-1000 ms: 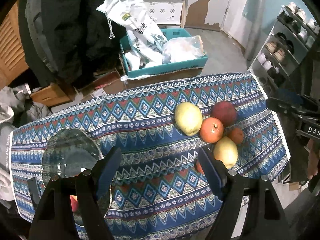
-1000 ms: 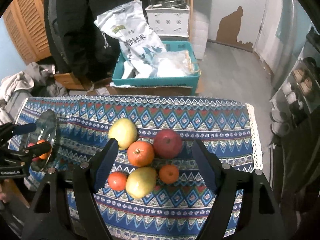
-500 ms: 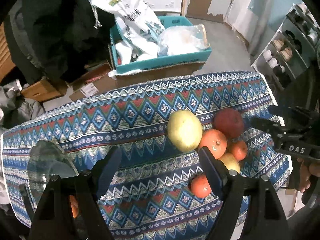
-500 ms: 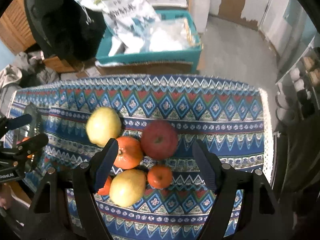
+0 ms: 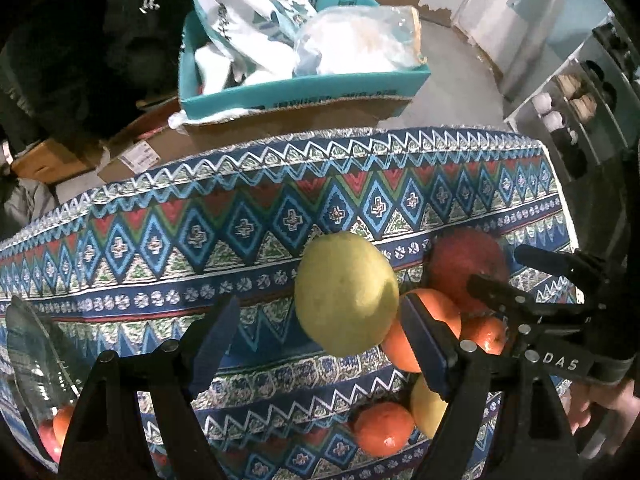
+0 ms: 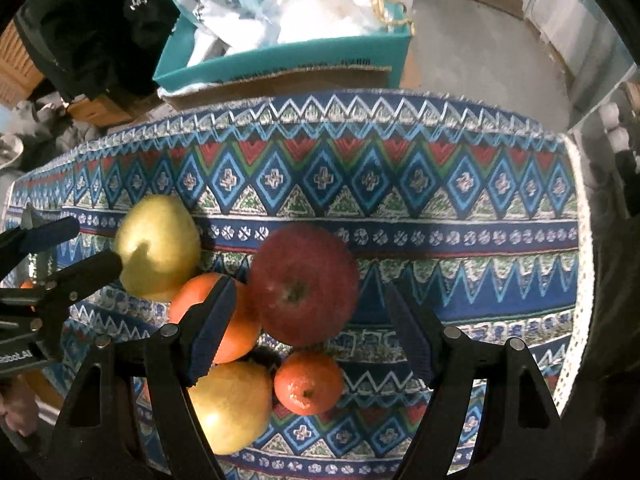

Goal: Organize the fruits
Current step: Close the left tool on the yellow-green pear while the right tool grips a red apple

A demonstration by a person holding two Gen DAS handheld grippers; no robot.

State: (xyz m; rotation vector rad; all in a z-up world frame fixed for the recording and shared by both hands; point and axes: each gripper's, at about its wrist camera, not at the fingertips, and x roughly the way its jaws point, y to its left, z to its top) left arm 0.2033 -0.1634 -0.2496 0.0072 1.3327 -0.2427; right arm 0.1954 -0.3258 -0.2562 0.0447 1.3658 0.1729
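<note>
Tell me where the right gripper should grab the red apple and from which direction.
Take the red apple across its widest middle, from above. It sits stem-end up, and the right gripper is already over it, open. One side touches the large orange; the other faces bare tablecloth, so slide one finger between apple and orange.

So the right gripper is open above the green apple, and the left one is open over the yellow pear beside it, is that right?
Not quite: the apple under the right gripper is red, not green, as the right wrist view shows. The rest holds: that gripper is open above it, and the left gripper is open, its jaws opening, over the yellow pear beside it.
</note>
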